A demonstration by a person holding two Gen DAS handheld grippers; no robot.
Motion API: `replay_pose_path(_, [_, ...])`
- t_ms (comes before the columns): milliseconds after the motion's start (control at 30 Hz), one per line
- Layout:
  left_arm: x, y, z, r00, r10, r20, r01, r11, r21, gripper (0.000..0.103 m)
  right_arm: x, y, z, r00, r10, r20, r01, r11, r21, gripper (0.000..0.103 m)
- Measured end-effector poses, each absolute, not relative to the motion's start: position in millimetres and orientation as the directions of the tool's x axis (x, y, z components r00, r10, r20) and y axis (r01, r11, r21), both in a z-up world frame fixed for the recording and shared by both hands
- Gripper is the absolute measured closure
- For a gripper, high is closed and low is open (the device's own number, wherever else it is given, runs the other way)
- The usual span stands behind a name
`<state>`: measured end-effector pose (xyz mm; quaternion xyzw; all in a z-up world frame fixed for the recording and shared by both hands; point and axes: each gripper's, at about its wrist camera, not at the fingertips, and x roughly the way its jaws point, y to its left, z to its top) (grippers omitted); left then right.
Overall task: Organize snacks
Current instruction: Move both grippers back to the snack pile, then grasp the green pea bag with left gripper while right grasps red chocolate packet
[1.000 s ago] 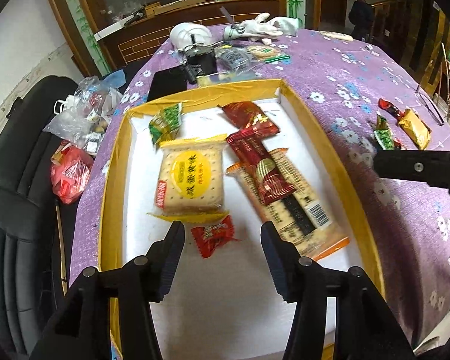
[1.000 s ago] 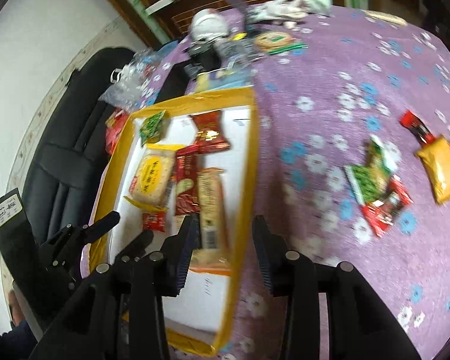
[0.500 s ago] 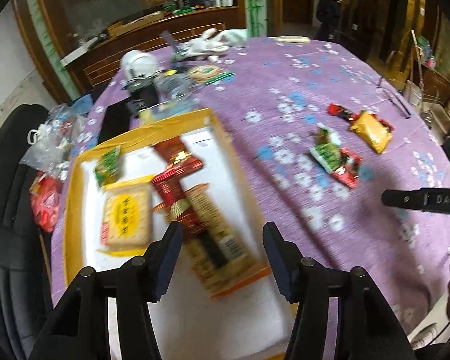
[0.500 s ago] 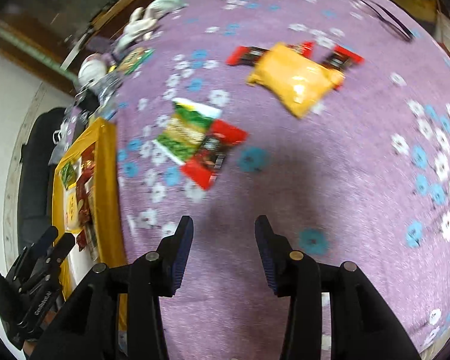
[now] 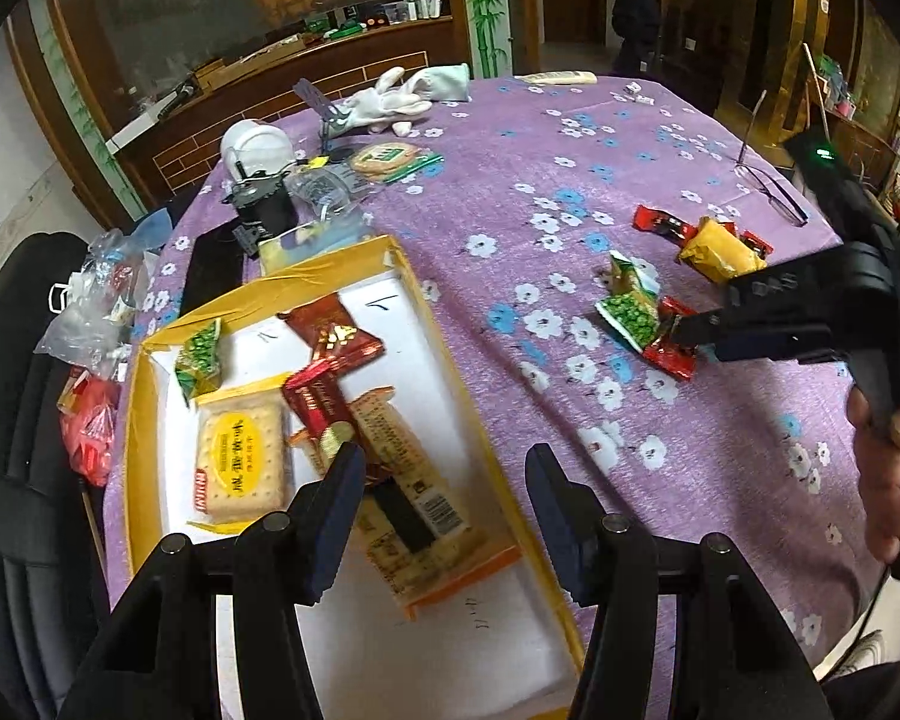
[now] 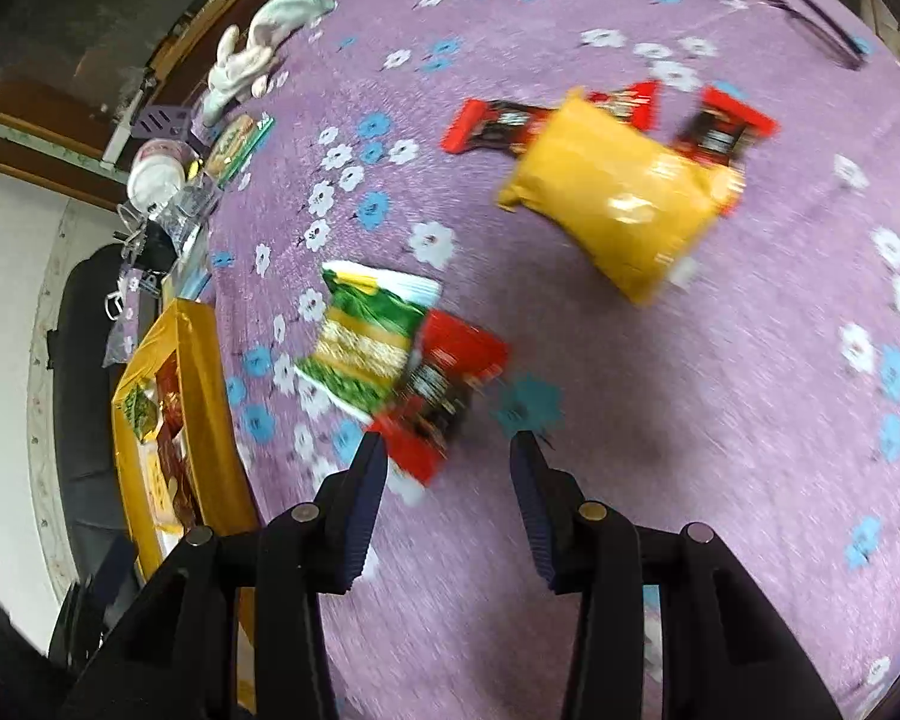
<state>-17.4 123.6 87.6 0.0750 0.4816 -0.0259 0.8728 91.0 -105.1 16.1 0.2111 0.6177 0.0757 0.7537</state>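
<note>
right tongs [image 6: 444, 456]: apart, empty, tips at the red snack packet [image 6: 444, 384], lined up to pinch it
left tongs [image 5: 444, 480]: apart, empty, over the yellow tray [image 5: 444, 336], where sorted snacks lie
loose packets: on the table [image 5: 510, 192]

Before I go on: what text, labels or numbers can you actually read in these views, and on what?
"DAS": raised letters on the right gripper body, left wrist view.
Square cracker packet: yellow-circle characters and red side label, too blurred to read.
Long cracker pack: barcode, digits illegible.
Red snack packet: blurred.
</note>
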Motion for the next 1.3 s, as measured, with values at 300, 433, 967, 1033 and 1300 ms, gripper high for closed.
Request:
replay_pose_path(300, [-6, 132, 93, 0.532, 0.015, -0.847, 0.107, 0.991, 0.085, 0.044, 104, -60, 15, 0.232, 0.126, -0.964, 0.002, 0.992, 0.13, 0.075])
replay_pose_path(433, [8, 120, 100, 0.531, -0.02, -0.847, 0.137, 0.989, 0.062, 0.044, 88, -73, 14, 0.248, 0.112, -0.962, -0.018, 0.994, 0.111, 0.077])
replay_pose_path(967, [90, 16, 58, 0.432, -0.024, -0.902, 0.31, 0.943, 0.123, 0.04, 10, -169, 18, 0.251, 0.2, -0.947, 0.092, 0.969, 0.23, 0.077])
replay_pose_path(1033, [100, 7, 47, 0.409, -0.012, -0.913, 0.331, 0.934, 0.136, 0.04, 7, -169, 17, 0.253, 0.208, -0.945, 0.086, 0.968, 0.237, 0.077])
replay_pose_path(1300, [118, -6, 18, 0.383, 0.009, -0.924, 0.348, 0.925, 0.153, 0.036, -4, -175, 17, 0.25, 0.223, -0.942, 0.059, 0.968, 0.245, 0.077])
